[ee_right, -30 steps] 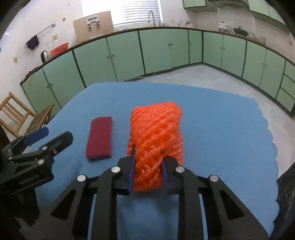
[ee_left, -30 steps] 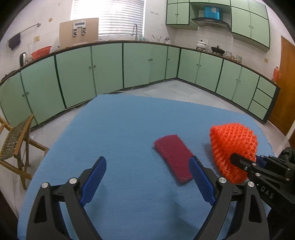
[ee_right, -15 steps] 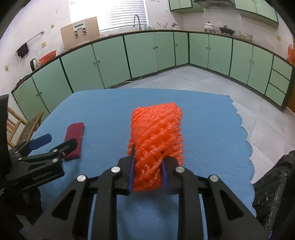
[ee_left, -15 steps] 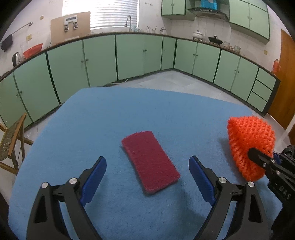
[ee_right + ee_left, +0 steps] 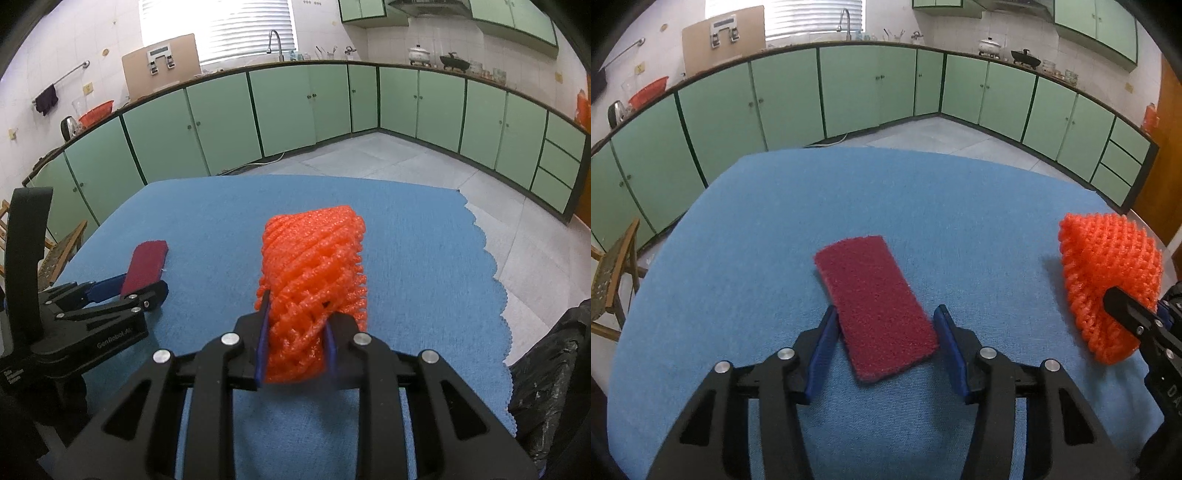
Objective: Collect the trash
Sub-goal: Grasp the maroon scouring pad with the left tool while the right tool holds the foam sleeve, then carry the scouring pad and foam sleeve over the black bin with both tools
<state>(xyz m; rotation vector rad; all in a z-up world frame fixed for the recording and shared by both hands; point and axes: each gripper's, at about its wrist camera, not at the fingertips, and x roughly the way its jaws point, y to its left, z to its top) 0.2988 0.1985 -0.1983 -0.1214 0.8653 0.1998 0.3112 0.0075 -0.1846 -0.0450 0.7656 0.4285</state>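
Observation:
A dark red scouring pad lies flat on the blue cloth-covered table. My left gripper straddles its near half, jaws closing. The left blue pad is at the pad's edge, and a thin gap still shows on the right side. From the right wrist view the same red pad lies between the left gripper's fingers. My right gripper is shut on an orange foam net, held above the cloth. That net hangs at the right edge of the left wrist view.
A black trash bag sits off the table's right edge, low. A wooden chair stands to the left of the table. Green cabinets line the walls beyond a tiled floor. The cloth's right border is scalloped.
The left gripper came forward and down until the red pad lay between its fingers, and its jaws narrowed from wide open. The right gripper shifted right with the net, then held still.

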